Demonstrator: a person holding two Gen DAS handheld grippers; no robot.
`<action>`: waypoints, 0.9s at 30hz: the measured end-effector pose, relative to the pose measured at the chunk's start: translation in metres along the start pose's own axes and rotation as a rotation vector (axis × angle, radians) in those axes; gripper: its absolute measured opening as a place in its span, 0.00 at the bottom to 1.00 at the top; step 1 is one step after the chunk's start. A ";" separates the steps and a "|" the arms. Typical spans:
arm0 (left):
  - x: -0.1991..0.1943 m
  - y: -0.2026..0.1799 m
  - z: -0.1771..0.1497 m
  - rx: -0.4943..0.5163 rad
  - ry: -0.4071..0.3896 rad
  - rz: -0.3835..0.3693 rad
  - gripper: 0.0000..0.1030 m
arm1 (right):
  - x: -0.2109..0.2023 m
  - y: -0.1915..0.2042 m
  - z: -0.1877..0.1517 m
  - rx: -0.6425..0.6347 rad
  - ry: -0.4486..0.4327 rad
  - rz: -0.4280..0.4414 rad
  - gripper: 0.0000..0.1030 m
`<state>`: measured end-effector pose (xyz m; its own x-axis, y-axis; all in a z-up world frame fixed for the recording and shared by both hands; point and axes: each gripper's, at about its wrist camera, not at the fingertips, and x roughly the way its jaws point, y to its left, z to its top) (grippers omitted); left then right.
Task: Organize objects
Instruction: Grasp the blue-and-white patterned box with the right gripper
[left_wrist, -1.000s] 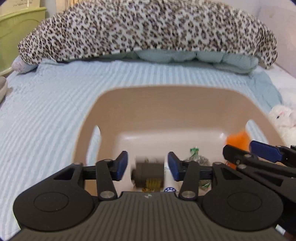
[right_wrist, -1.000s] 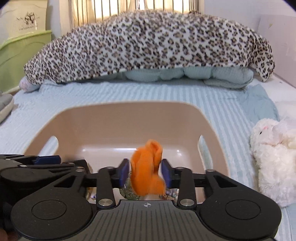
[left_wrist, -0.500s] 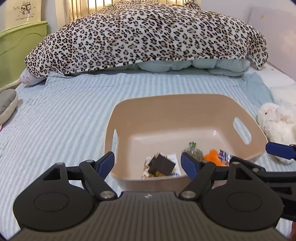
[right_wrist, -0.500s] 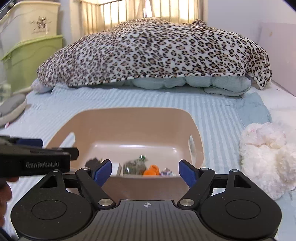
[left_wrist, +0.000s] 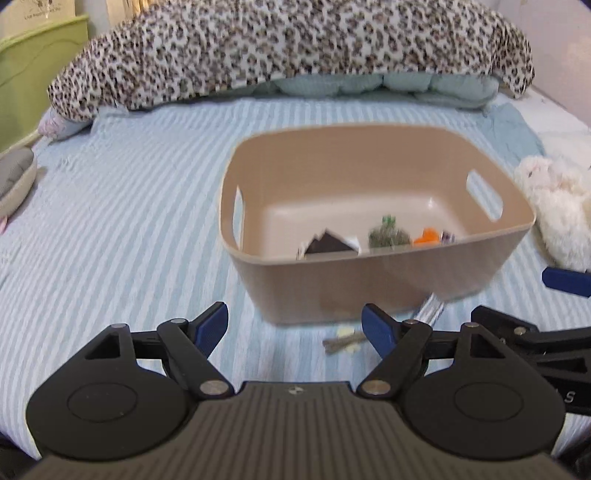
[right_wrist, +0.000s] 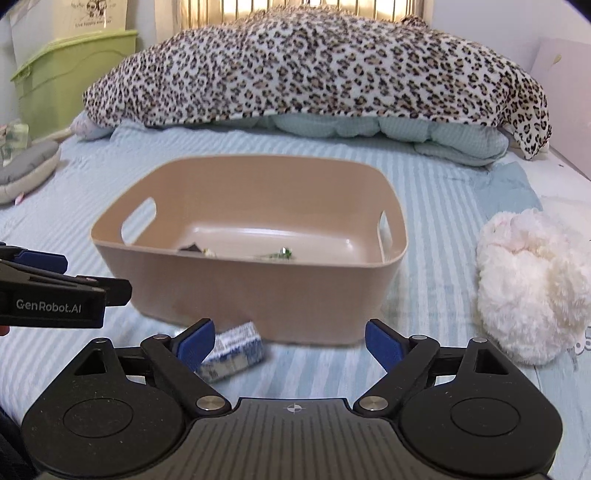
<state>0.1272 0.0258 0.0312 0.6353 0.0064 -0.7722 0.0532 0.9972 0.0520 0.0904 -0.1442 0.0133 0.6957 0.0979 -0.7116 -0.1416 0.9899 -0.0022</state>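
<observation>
Behind the bed (left_wrist: 110, 229) with its blue striped cover lies a leopard-print blanket (right_wrist: 317, 70) over pale blue bedding, and a green storage box (right_wrist: 70, 70) stands at the upper left of the right wrist view. Compared with one second ago, both grippers are now pulled back from the beige basket (left_wrist: 369, 280): then the left gripper (left_wrist: 295, 325) pinched a dark box and the right gripper (right_wrist: 290, 339) pinched an orange thing. Both jaws have just been opening and now stand spread with nothing between them. The dark box (left_wrist: 327, 243), a green packet (left_wrist: 388, 236) and the orange thing (left_wrist: 426, 236) lie on the basket floor, above the left gripper in the frame. A blue-white packet (right_wrist: 236, 350) lies on the bed just in front of the basket, beside the right gripper's left finger. A white plush toy (right_wrist: 532, 284) sits at the right of the basket.
</observation>
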 end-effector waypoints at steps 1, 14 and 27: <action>0.003 0.001 -0.003 -0.003 0.020 -0.007 0.78 | 0.002 0.002 -0.001 -0.008 0.011 -0.001 0.87; 0.036 0.007 -0.024 0.030 0.143 -0.014 0.78 | 0.030 0.015 -0.017 -0.065 0.128 0.009 0.87; 0.062 0.008 -0.026 0.047 0.175 -0.014 0.78 | 0.058 0.026 -0.019 -0.059 0.191 0.040 0.88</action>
<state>0.1468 0.0364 -0.0330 0.4906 0.0090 -0.8713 0.0996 0.9928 0.0664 0.1140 -0.1146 -0.0414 0.5431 0.1104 -0.8324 -0.2115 0.9773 -0.0084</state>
